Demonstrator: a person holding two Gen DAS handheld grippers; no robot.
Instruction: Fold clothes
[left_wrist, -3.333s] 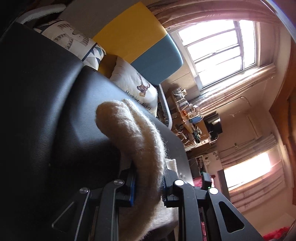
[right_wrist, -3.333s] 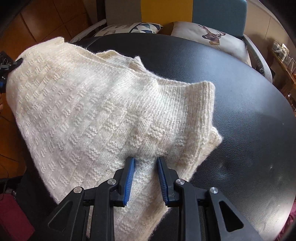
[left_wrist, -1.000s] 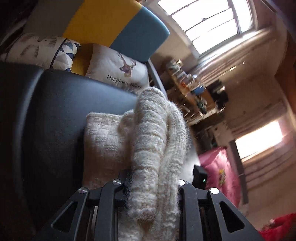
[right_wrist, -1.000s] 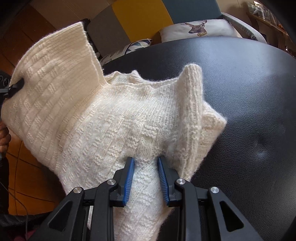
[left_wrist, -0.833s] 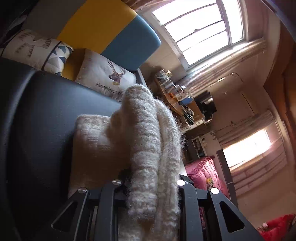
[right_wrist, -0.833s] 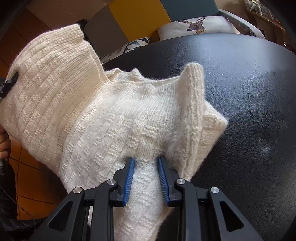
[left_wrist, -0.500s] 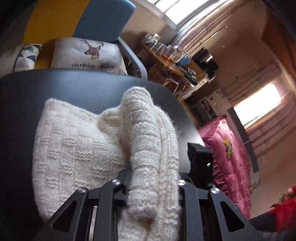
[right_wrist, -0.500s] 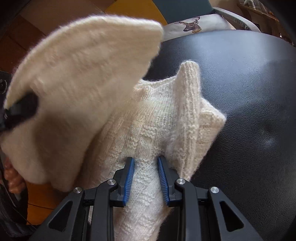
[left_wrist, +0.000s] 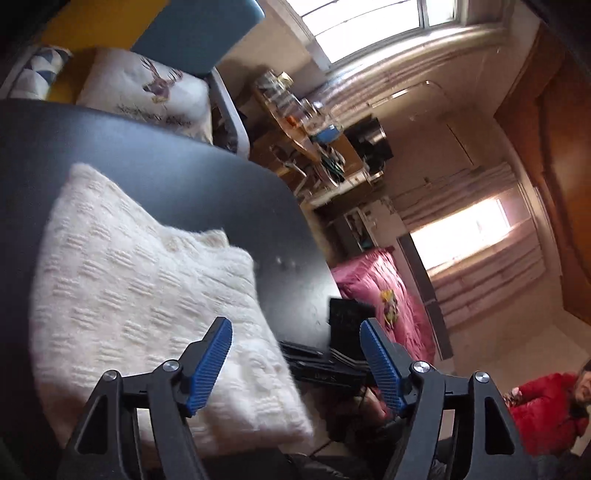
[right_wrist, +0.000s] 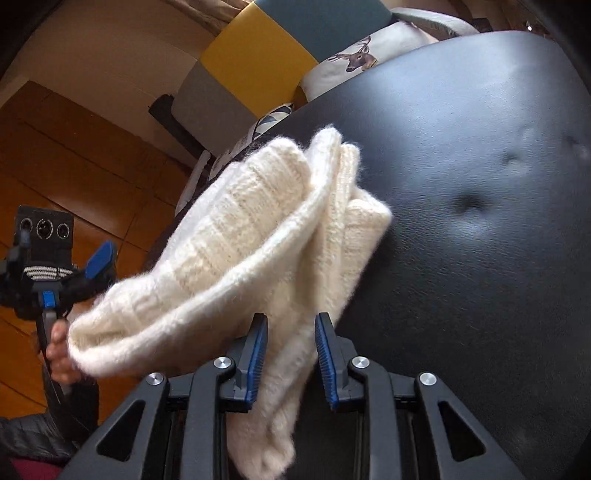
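Right wrist view: one sweater (right_wrist: 280, 221), seemingly pinched by right tongs (right_wrist: 290, 358).

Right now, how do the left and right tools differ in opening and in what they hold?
The left tool stands wide open, having just been opening, with nothing between its blue pads; the right tool is closed on the cream knitted sweater. The left tool is clear of the sweater; the right tool holds a bunched edge of it. Both share black frames and blue pads.

The left gripper (left_wrist: 295, 363) has just been opening; its blue fingers (left_wrist: 208, 365) stand wide apart with nothing between them. The right gripper (right_wrist: 290, 360) points downward, its fingers (right_wrist: 255, 356) pressed on the white sweater (right_wrist: 258, 236).
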